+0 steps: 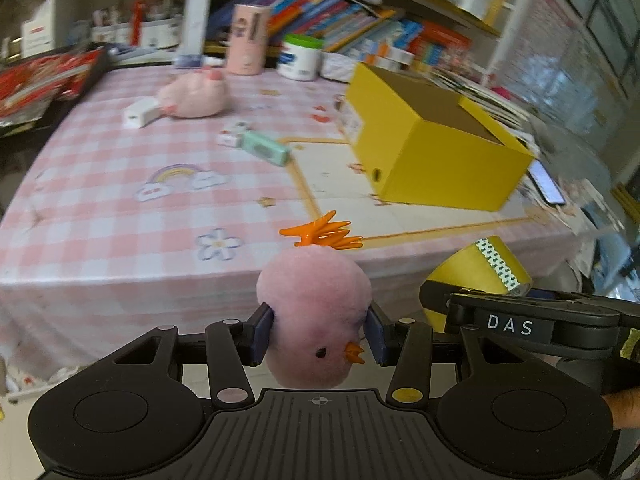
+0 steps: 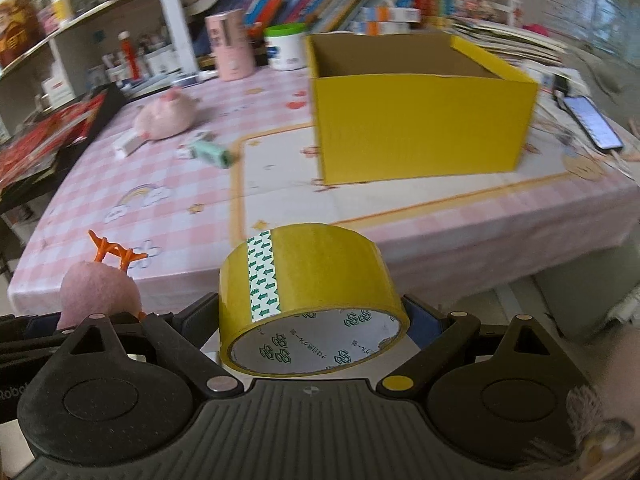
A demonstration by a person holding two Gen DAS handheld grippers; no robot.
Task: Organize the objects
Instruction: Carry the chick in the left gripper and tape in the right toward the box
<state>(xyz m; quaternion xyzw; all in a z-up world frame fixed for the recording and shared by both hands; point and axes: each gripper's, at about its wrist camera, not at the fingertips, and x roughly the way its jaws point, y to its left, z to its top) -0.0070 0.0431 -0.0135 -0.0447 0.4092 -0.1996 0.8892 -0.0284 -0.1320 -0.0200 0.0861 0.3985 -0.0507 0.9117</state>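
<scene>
My left gripper [image 1: 320,334] is shut on a pink plush chick [image 1: 316,312], held upside down so its orange feet [image 1: 324,234] point up; the blue pads press both its sides. A yellow tape roll [image 2: 308,300] with a green-printed white strip sits squeezed in my right gripper [image 2: 312,320], which is shut on it. Both hang in the air before the near table edge. An open yellow cardboard box [image 2: 420,128] stands on the table ahead; its inside floor is hidden. The chick [image 2: 100,292] also shows at the left of the right wrist view, and the tape roll [image 1: 480,276] at the right of the left wrist view.
On the pink checked tablecloth [image 1: 120,208] lie a pink plush pig [image 1: 196,94], a small white box [image 1: 140,114] and a mint green case [image 1: 266,148]. A pink tube [image 2: 230,46] and a white jar [image 2: 286,48] stand at the back. A phone [image 2: 594,122] lies right of the box. Bookshelves behind.
</scene>
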